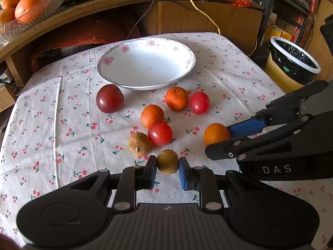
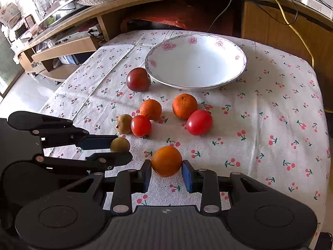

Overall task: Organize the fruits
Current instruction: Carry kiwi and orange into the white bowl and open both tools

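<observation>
We logged: left gripper (image 1: 167,169) pinching a brown fruit (image 1: 167,161); right gripper (image 2: 166,171) clamping an orange (image 2: 166,160); plate (image 1: 116,75) at twelve o'clock.

The fruit cluster (image 1: 160,123) is sitting right between the grippers and the plate (image 1: 145,62), blocking the straight path, while cloth (image 1: 52,114) on the left is lying open.
</observation>
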